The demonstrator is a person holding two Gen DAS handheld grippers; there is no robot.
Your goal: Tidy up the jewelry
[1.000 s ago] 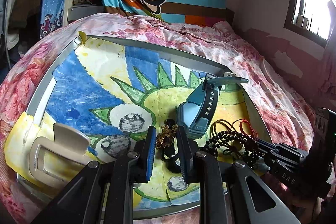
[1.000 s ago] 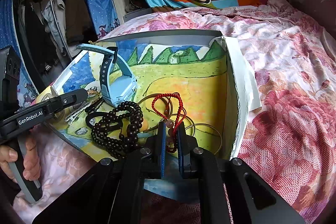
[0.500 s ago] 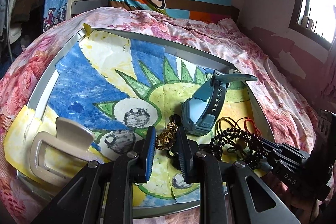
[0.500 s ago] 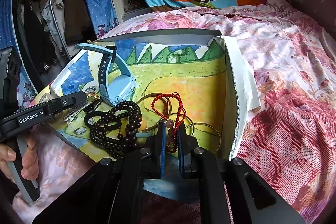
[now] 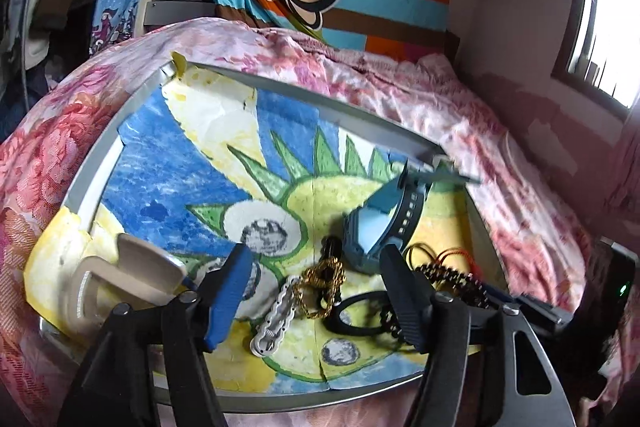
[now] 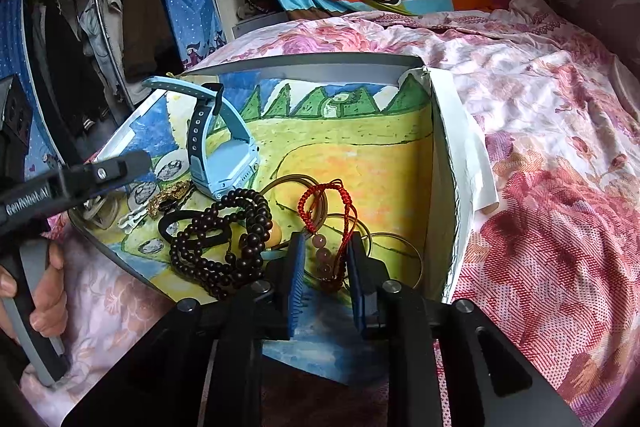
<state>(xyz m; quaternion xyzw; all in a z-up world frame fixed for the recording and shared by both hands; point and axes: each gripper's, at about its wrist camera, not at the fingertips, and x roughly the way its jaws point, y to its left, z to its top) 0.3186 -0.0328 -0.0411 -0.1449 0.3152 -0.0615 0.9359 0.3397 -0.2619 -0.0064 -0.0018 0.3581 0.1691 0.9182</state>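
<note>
The pile is tangled, and that is the main hazard: if the left gripper (image 5: 316, 291), whose fingers stand wide apart with nothing held, closes where it hangs now, it may catch both the gold chain (image 5: 322, 281) and the white clip (image 5: 274, 321), since the two lie touching, right between its fingertips; a lift could also drag the black hair tie (image 5: 356, 311) just to the right of them. Nearest the right gripper (image 6: 326, 259), the red cord bracelet (image 6: 326, 211) has its pink beads (image 6: 324, 259) lying between the fingers, which are open to a moderate gap and grip nothing; the cord loops over thin gold bangles (image 6: 396, 247) just ahead and to the right, so pulling it could snag one and scatter the rest. Just left of that gripper sits the dark bead strand (image 6: 224, 235), coiled over the hair tie. Farther ahead and to the left stands the blue watch (image 6: 224, 155), propped on its strap, likely to topple if the strand shifts. All of it rests in the tray (image 6: 304, 61).
</note>
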